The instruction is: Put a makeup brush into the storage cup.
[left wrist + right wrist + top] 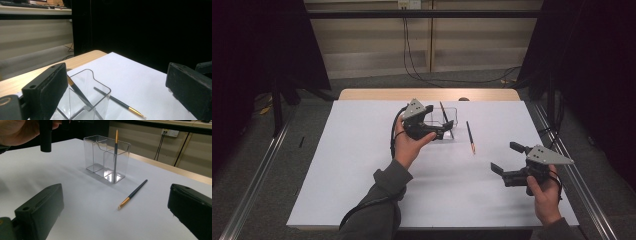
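The right gripper (pixel 507 157) sits closest to the near edge of the white table (pixel 362 190), at about 4 o'clock from the table's middle, its 2 jaws spread wide with nothing between them. In the right gripper view those jaws frame a loose brush (pixel 132 194) lying flat on the table, bristle end toward the gripper.

Up at about 12 o'clock stands the clear organizer (pixel 451 116), a see-through box with compartments. 1 brush (pixel 115 150) stands upright in its end compartment, golden ferrule up. The left gripper (pixel 443 131) hangs just at the box, on its near side, jaws spread apart and pinching nothing; in the left gripper view the standing brush (pixel 77 91) leans just beside 1 pad, free of it.

The loose brush (pixel 470 136) lies just to the right of the box, at about 1 o'clock, apart from both grippers.

My reading: 1 brush is already in the organizer, and the step in hand is the left gripper letting go and clearing away. Next, I'd guess, comes the second brush. That calls for coming down over its thin handle, pinching across it squarely, tipping it upright and lowering it into a compartment without knocking the light box.
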Motion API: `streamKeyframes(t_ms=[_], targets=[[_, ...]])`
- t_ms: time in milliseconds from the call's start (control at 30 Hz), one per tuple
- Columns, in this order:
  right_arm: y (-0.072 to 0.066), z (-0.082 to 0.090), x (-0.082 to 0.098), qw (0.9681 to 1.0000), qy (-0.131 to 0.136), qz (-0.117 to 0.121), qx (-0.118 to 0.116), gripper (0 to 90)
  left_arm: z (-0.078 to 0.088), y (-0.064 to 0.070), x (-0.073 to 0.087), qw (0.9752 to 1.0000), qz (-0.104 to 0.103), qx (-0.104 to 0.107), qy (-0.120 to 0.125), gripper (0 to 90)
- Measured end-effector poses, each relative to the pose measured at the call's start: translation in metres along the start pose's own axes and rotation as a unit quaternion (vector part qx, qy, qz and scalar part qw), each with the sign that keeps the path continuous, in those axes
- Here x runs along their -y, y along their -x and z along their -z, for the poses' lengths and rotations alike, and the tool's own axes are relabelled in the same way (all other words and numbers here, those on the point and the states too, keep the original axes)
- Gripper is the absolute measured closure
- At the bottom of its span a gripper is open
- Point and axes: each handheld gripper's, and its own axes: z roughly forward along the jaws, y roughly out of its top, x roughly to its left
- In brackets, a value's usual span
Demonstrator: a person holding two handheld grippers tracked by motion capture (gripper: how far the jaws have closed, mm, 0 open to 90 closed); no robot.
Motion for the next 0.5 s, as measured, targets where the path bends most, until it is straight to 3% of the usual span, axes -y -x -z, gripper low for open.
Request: streamKeyframes(t_ms=[100, 200, 233, 333, 500], targets=[[0.000, 0.000, 0.000, 1.0000, 0.001, -0.001, 0.000, 0.0, 0.002, -0.001, 0.001, 0.9999, -0.008, 0.006, -0.002, 1.1], [0.000, 0.000, 0.000, 1.0000, 0.000, 0.000, 0.000, 0.0, 0.006, -0.001, 0.002, 0.9993, -0.031, 0.019, -0.011, 0.0], [0.000, 0.000, 0.000, 1.0000, 0.000, 0.000, -0.001, 0.0, 0.007, 0.000, 0.002, 0.9992, -0.035, 0.013, -0.016, 0.0], [0.000, 0.000, 0.000, 1.0000, 0.001, 0.000, -0.003, 0.0, 0.009, 0.000, 0.004, 0.9993, -0.028, 0.022, -0.009, 0.0], [0.000, 0.000, 0.000, 1.0000, 0.002, -0.001, -0.001, 0.0, 0.015, 0.001, 0.003, 0.9988, -0.032, 0.036, -0.002, 0.0]])
